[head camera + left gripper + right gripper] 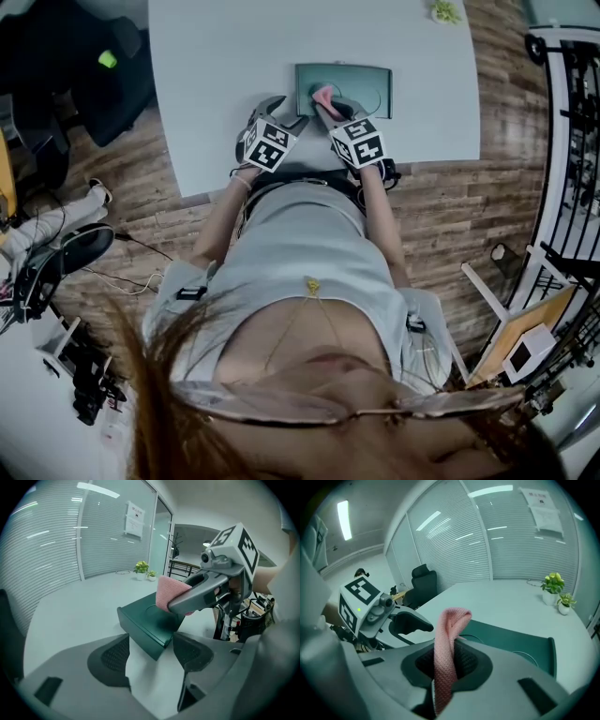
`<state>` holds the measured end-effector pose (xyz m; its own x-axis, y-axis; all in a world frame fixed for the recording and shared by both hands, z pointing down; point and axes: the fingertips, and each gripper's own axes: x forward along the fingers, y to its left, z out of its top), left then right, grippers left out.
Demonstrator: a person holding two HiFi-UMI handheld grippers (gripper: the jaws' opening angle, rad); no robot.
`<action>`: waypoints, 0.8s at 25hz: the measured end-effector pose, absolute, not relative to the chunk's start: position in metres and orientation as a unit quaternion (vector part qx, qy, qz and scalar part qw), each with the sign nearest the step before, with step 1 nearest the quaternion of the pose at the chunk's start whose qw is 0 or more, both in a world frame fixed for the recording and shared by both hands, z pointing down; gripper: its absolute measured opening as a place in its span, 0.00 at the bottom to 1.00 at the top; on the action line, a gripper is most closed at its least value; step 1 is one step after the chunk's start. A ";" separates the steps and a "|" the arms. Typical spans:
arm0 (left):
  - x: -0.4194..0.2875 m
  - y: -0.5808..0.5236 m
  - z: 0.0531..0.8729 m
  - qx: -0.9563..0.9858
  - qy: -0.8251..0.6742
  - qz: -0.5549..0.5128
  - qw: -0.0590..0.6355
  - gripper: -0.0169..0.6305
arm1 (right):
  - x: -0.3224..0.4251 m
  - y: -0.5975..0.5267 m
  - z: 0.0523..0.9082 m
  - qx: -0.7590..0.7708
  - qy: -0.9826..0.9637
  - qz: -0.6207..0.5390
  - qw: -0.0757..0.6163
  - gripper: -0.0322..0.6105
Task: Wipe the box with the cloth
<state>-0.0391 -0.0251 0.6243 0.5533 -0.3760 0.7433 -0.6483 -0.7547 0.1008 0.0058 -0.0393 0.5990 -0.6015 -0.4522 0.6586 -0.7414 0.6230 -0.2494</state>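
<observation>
- The right gripper (449, 662) is pinched on the pink cloth (450, 630); only a narrow folded strip sits between the pads, with a short loop standing up past the tips; my guess is that a hard drag over the lid could pull the strip out, or that the loop could fold aside so the jaw tips scrape the surface rather than the fabric
- The left gripper (151, 654) has its jaws spread with nothing gripped; the nearest corner of the box (146, 620) lies just beyond the gap, and I cannot tell whether it touches either pad; unbraced, the box would likely skid or turn under a wiping stroke
- In the head view the two grippers sit close together over the near side of the box (343, 90); a wide sweep by the right gripper (330, 105) could knock the left gripper (278, 119)
- The box lies on the pale table (225, 75), near the edge on the person's side; a stroke pulled toward the person might carry it that way
- The box is dark green, low and flat, with a matte top, a faint circular ring pressed into it and crisp edges; no dirt shows that I can make out
- The cloth looks knitted, soft and limp; beyond it, two small potted plants (555, 590) stand well clear at the far end of the table
</observation>
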 end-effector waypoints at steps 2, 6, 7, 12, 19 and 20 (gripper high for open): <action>-0.038 -0.026 0.613 0.866 -0.304 0.350 0.187 0.46 | 0.013 -0.041 0.595 0.355 -0.859 0.239 0.283 0.12; -0.029 -0.027 0.596 0.877 -0.310 0.320 0.182 0.28 | 0.024 -0.043 0.587 0.364 -0.863 0.209 0.282 0.12; -0.027 -0.027 0.594 0.878 -0.311 0.314 0.183 0.24 | 0.025 -0.043 0.584 0.363 -0.866 0.200 0.280 0.12; -0.013 -0.027 0.576 0.890 -0.311 0.266 0.202 0.11 | 0.031 -0.043 0.567 0.353 -0.884 0.151 0.267 0.12; 0.009 -0.032 0.537 0.909 -0.307 0.207 0.192 0.09 | 0.047 -0.045 0.533 0.373 -0.894 0.111 0.222 0.12; 0.010 -0.033 0.531 0.911 -0.308 0.201 0.188 0.09 | 0.048 -0.046 0.527 0.376 -0.895 0.105 0.214 0.12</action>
<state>0.0103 -0.0332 0.5305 0.7297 -0.4854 0.4816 -0.6363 -0.7399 0.2183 0.0485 -0.0460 0.5271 -0.6251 -0.6285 0.4629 -0.7188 0.6947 -0.0273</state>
